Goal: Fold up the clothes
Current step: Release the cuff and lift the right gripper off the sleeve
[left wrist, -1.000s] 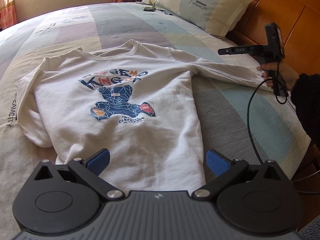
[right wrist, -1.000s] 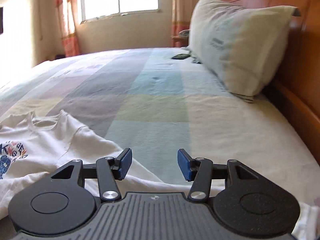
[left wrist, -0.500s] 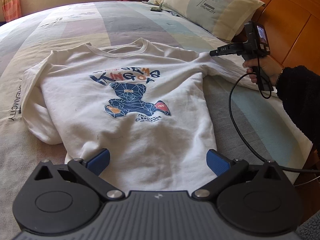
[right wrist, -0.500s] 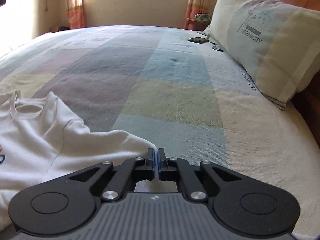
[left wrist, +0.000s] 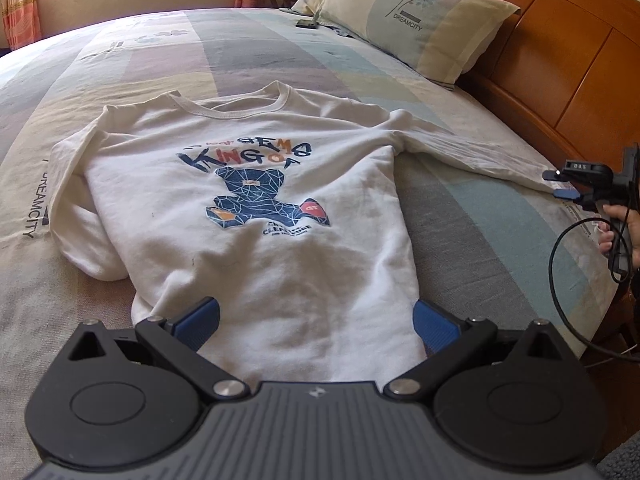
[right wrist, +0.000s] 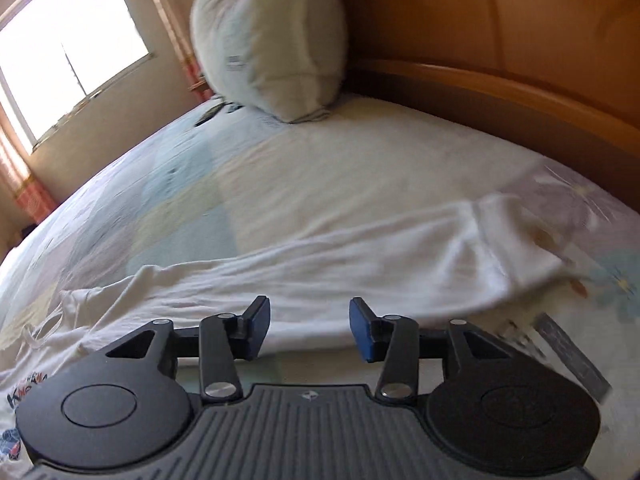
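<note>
Home bedroom; made bed [left wrist: 248,52] with pillow [left wrist: 416,16]; wooden headboard [left wrist: 560,60] right; curtained window [right wrist: 72,52] far.

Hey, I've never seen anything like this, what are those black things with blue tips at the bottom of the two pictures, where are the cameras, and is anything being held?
Each black device is a hand-held gripper, one per hand, with a camera on it looking forward along its blue-tipped fingers. One picture comes from the left gripper, the other from the right gripper.

A white sweatshirt with a blue bear print lies face up on the bed; a pillow leans on the wooden headboard.

The left view also shows the right gripper, in the person's hand, at the cuff of the outstretched sleeve.

Nothing is held. The left jaws stand wide open over the hem. The right jaws are opening, with nothing between them.
</note>
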A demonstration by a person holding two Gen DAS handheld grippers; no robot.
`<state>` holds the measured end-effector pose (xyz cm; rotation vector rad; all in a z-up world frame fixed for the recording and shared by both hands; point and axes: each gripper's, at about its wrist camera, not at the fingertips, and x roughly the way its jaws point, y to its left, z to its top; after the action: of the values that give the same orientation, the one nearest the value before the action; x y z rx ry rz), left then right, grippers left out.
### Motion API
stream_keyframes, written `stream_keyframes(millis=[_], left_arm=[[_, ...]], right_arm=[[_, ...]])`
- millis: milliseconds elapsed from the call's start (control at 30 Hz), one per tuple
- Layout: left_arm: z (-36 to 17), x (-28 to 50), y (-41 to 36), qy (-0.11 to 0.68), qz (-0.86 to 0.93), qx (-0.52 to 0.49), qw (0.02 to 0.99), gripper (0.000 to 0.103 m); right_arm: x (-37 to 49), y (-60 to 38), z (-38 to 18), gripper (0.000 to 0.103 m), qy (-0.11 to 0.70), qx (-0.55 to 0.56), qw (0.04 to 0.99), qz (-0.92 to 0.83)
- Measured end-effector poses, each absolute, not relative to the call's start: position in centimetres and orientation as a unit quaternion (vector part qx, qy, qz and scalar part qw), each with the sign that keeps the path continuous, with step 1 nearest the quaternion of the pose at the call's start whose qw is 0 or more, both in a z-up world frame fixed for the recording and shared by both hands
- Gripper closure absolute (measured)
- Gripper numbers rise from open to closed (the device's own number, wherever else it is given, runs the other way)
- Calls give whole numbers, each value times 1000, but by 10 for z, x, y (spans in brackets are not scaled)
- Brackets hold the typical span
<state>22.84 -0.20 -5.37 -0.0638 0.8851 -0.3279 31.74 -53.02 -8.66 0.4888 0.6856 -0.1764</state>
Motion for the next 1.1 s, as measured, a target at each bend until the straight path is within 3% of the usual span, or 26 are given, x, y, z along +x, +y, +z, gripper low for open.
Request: stream_keyframes(millis=[167, 267, 300, 333, 367, 400, 500, 567, 600, 667, 700, 733, 800, 933, 1100], left_arm=[[-49, 225, -12, 426, -161, -20, 890, 1], [-45, 222, -17, 424, -162, -14, 891, 1], [-44, 220, -18, 423, -163, -12, 891, 1], [-44, 219, -18, 423, -162, -12, 891, 1], [-43, 219, -17, 423, -161, -11, 892, 1], [-44, 219, -16, 424, -159, -11, 892, 1], [-45, 220, -12, 425, -156, -12, 892, 1], [-45, 221, -10, 425, -154, -12, 892, 1], [-45, 222, -9, 424, -154, -12, 892, 1], [-45, 223, -9, 422, -155, -13, 893, 1], [-45, 224, -8, 422, -155, -14, 893, 1], [-46, 225, -8, 421, -154, -15, 894, 1], [-46, 226, -8, 421, -152, -18, 894, 1], [-47, 222, -5, 423, -150, -18, 894, 1], [-49, 216, 9, 428, -137, -16, 893, 1]], right_arm=[[290, -582, -117, 47, 293, 333, 887, -128], [304, -587, -121, 47, 275, 324, 892, -153], [309, -586, -122, 52, 274, 318, 893, -162], [313, -585, -122, 74, 277, 305, 894, -176], [315, -585, -122, 89, 281, 294, 894, -188], [313, -587, -123, 94, 284, 291, 892, -195], [302, -584, -116, 93, 285, 273, 891, -225], [294, -579, -108, 86, 292, 250, 888, -252], [293, -574, -102, 76, 295, 235, 887, -267], [292, -561, -88, 71, 300, 203, 886, -291], [295, -552, -81, 57, 295, 186, 894, -281], [301, -541, -75, 34, 295, 173, 903, -261], [320, -514, -66, 14, 302, 150, 921, -197], [366, -453, -72, 11, 331, 121, 933, -78], [397, -417, -104, 11, 384, 75, 919, -51]])
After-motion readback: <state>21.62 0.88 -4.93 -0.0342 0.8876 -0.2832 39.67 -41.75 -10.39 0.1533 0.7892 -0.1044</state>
